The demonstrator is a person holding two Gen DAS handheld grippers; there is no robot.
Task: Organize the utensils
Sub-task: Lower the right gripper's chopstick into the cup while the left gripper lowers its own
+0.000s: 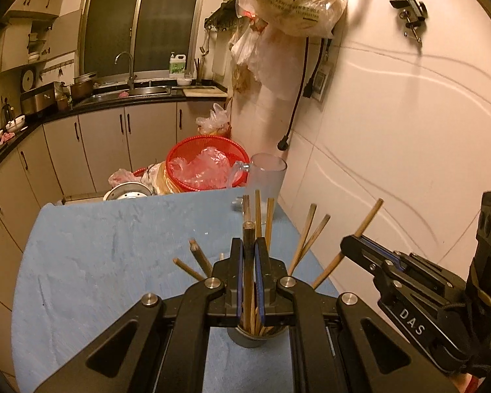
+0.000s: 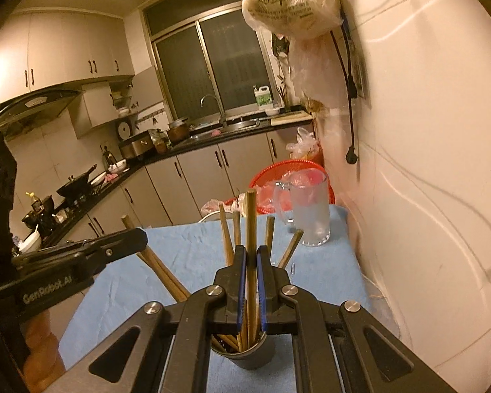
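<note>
The left gripper [image 1: 248, 255] pinches a dark wooden chopstick [image 1: 248, 229]; the right gripper [image 2: 251, 255] clamps a pale one [image 2: 250, 216]. Both hold their sticks upright over the grey cylindrical cup [image 2: 252, 357] of fanned chopsticks, likely for dropping in.

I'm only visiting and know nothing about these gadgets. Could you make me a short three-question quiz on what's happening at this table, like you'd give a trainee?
1. True or false: each gripper is clamped on a chopstick.
2. Which container are the chopsticks going into: A the frosted glass mug, B the dark cup, C the red basket?
3. Fill in: the table is covered by a ____ cloth.

Key
1. True: the left gripper and the right gripper each pinch one chopstick, and.
2. B; the mug holds no chopsticks.
3. Blue.
</note>
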